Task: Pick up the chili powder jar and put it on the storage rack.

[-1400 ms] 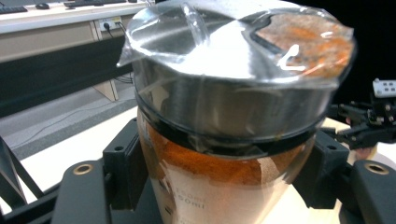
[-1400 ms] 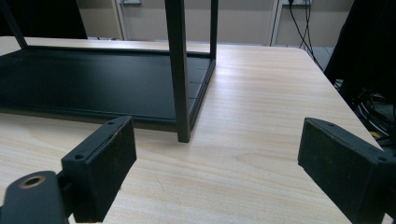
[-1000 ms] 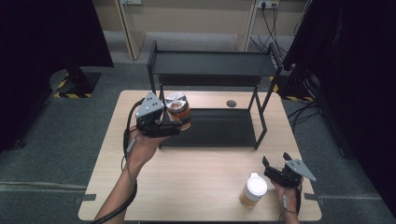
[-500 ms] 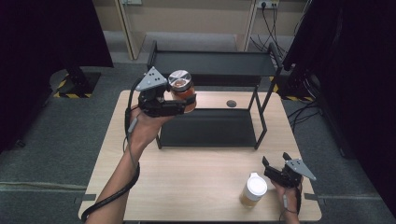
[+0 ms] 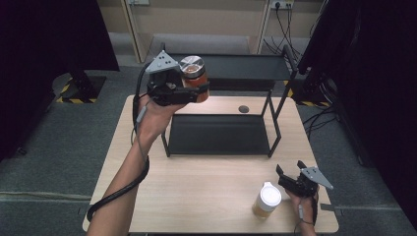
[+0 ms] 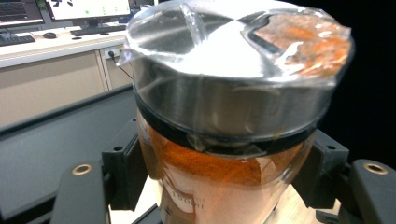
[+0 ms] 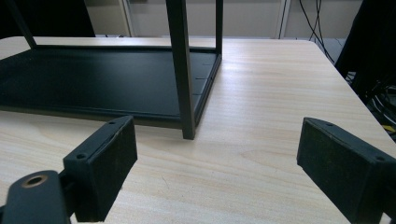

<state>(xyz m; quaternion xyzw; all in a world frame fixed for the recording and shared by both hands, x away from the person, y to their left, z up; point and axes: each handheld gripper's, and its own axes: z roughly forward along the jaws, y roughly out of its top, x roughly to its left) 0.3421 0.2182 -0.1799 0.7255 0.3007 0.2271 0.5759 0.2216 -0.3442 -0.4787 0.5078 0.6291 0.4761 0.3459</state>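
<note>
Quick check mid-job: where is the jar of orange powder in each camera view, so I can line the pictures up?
High view: the spice jar is at upper left of centre, held up in the left gripper beside the black shelf rack's top tier.
Left gripper view: the jar is at centre, between the jaws.
Right gripper view: not in it.
Shared landmark: the black shelf rack.

white print on clear silver-lidded jar of orange powder [image 6: 219, 186], partly cut off and blurred, illegible, no other readable text
</note>
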